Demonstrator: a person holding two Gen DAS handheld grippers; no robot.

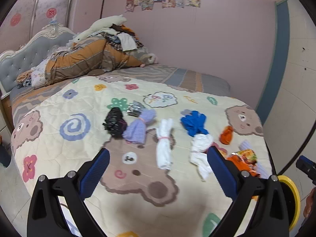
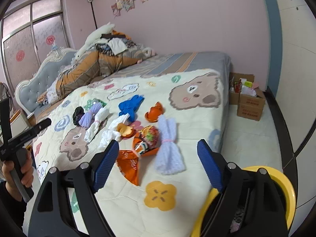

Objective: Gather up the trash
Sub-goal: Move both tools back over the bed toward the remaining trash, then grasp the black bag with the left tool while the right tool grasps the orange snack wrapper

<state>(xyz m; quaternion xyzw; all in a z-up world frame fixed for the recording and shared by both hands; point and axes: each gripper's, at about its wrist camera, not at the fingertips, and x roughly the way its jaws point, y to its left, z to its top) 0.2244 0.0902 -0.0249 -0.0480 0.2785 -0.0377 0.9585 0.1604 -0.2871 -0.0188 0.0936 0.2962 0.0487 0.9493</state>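
Trash lies on the bear-print quilt (image 1: 79, 102): a black plastic bag (image 1: 114, 122), a silver wrapper (image 1: 135, 108), an orange wrapper (image 2: 155, 112), a colourful snack bag (image 2: 150, 136) and a flat orange packet (image 2: 128, 164). Among them are tied cloth bundles, lilac (image 1: 138, 128), white (image 1: 164, 148), blue (image 1: 194, 122) and pale lilac (image 2: 169, 150). My left gripper (image 1: 158, 150) hovers open above the quilt, short of the white bundle. My right gripper (image 2: 158, 142) is open too, with the orange packet and pale lilac bundle just beyond its tips, untouched. A yellow bin (image 2: 280, 187) stands under the right gripper.
Piled bedding (image 1: 83, 61) and a plush goose (image 1: 102, 25) fill the headboard end. Cardboard boxes (image 2: 248, 100) full of items stand on the floor by the bed's far corner. A hand (image 2: 17, 169) grips the left tool's handle at the bedside.
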